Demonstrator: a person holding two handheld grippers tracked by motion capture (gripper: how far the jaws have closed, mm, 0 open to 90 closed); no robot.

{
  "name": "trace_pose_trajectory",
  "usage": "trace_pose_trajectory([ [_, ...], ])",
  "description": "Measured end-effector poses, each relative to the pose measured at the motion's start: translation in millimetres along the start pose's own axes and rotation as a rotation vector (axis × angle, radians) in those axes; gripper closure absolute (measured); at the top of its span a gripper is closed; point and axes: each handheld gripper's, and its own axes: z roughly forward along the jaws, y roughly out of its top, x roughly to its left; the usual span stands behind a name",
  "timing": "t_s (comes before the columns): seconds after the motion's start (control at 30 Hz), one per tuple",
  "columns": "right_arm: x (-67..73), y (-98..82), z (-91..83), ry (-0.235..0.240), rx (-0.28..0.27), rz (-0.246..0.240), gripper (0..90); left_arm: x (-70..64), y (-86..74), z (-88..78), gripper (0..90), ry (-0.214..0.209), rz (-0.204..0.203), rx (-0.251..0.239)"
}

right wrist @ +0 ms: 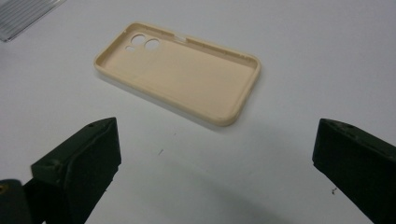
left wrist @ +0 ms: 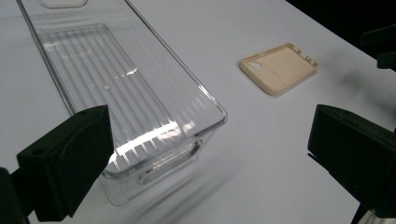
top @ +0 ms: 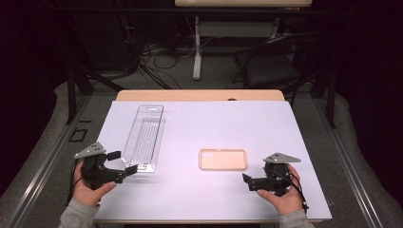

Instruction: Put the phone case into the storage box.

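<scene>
Overhead light is brightly illuminating the white table surface [top: 199, 190] while surroundings are remaining dark. Glare is streaking the clear ribbed plastic tray [left wrist: 140, 135]; its near end is blurring.

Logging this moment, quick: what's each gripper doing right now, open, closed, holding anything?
Left gripper: open, holding nothing, at the near end of the clear plastic tray.
Right gripper: open, holding nothing, pointed toward the beige phone case.

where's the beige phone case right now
In the high view the beige phone case lies open side up on the white table, right of the clear plastic tray and just ahead-left of the right tongs, untouched.
</scene>
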Motion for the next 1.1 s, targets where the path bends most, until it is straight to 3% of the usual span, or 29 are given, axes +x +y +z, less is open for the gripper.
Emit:
trace_pose_trajectory([
  [0.5,-10.1,46.8,25.2,0.008,0.039,0.035,5.0,10.5,51.7,21.1,0.6,-0.001,0.016,-0.007],
  [0.83,-16.2,70.8,36.5,-0.029,0.060,0.042,7.6,17.9,82.6,37.4,0.6,0.026,0.010,-0.030],
  [1.1,-17.6,75.9,43.5,-0.032,0.074,0.047,8.6,22.1,89.9,38.8,0.7,0.028,0.006,-0.037],
])
